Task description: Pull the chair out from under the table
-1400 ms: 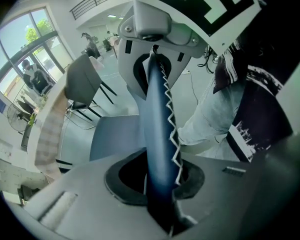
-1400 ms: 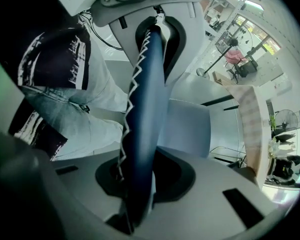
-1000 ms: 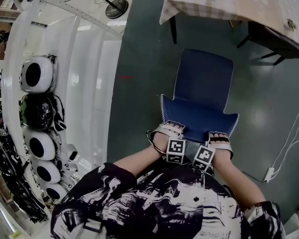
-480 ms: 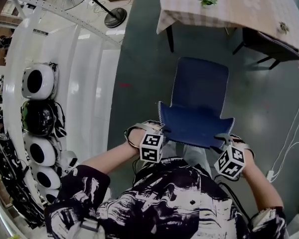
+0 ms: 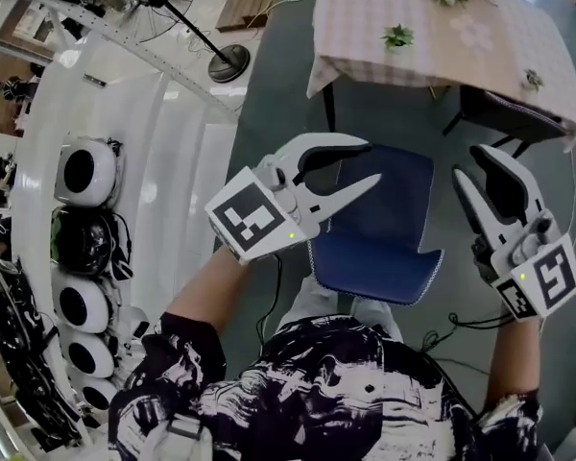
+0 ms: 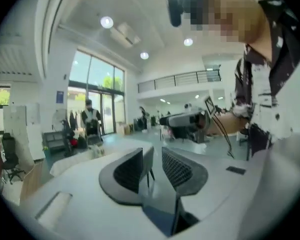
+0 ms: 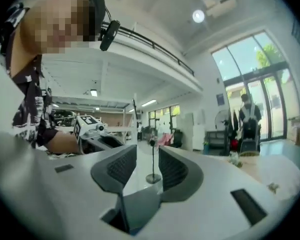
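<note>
I have both claws raised in front of me, and neither one touches the chair. The left claw (image 5: pixel 370 161) has its jaws a little apart with only air in the gap. They have just been closing. In its own view, the left claw (image 6: pixel 153 158) shows a narrow empty slot between the ribbed pads. It looks out level across a bright hall.

The right claw (image 5: pixel 470 164) is the same: its jaws are slightly parted, have just been closing, and hold nothing. From the right claw (image 7: pixel 147 156), I see the stand of a pedestal fan (image 7: pixel 152 176) through the gap, far off and not gripped.

The blue chair (image 5: pixel 389 209) sits below and between the two claws, on the grey floor (image 5: pixel 269 142). Its backrest is nearest to me, under the claw bodies. Its seat reaches forward past the claw tips towards the desk (image 5: pixel 365 27).

The desk has a checked cloth and lies beyond both claws. The chair's seat stands clear of the desk's near edge. A small green plant (image 5: pixel 397 36) sits on the desk ahead of the left claw. A second, dark chair (image 5: pixel 504 113) is tucked under the desk, beyond the right claw.
</note>
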`<action>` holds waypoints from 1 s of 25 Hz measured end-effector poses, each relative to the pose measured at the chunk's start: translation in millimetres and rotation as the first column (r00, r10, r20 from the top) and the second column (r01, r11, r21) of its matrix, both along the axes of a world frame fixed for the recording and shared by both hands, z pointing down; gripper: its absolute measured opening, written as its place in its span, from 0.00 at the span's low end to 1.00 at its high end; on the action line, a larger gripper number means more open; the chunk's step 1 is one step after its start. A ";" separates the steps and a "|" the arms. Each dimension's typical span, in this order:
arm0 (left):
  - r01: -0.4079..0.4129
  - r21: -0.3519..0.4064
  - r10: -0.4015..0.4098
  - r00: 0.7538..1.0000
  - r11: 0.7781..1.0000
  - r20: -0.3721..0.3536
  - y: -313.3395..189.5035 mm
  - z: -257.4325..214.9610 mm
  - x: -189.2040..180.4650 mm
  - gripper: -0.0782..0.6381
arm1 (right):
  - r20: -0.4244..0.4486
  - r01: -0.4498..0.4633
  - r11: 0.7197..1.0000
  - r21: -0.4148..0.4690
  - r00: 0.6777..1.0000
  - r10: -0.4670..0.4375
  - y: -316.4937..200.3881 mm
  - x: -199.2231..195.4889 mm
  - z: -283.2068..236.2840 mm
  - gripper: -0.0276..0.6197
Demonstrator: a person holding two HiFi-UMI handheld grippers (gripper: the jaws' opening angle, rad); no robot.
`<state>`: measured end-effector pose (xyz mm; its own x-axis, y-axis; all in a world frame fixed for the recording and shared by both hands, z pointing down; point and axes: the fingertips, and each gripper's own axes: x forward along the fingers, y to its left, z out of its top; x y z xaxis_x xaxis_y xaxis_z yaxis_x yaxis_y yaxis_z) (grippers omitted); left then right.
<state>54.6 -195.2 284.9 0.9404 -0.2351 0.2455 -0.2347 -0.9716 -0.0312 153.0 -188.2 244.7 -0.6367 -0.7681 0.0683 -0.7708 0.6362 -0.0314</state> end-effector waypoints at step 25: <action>0.158 0.018 -0.147 0.948 0.987 -0.282 -75.1 -57.8 23.2 0.12 | 0.001 -0.281 0.951 0.132 0.959 0.283 -72.7 -3.2 -19.2 0.05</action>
<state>77.8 -270.3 227.0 0.9223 -0.3851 -0.0342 -0.3846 -0.9229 0.0192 149.7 -260.9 225.5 -0.3923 -0.9192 -0.0341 -0.9192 0.3903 0.0523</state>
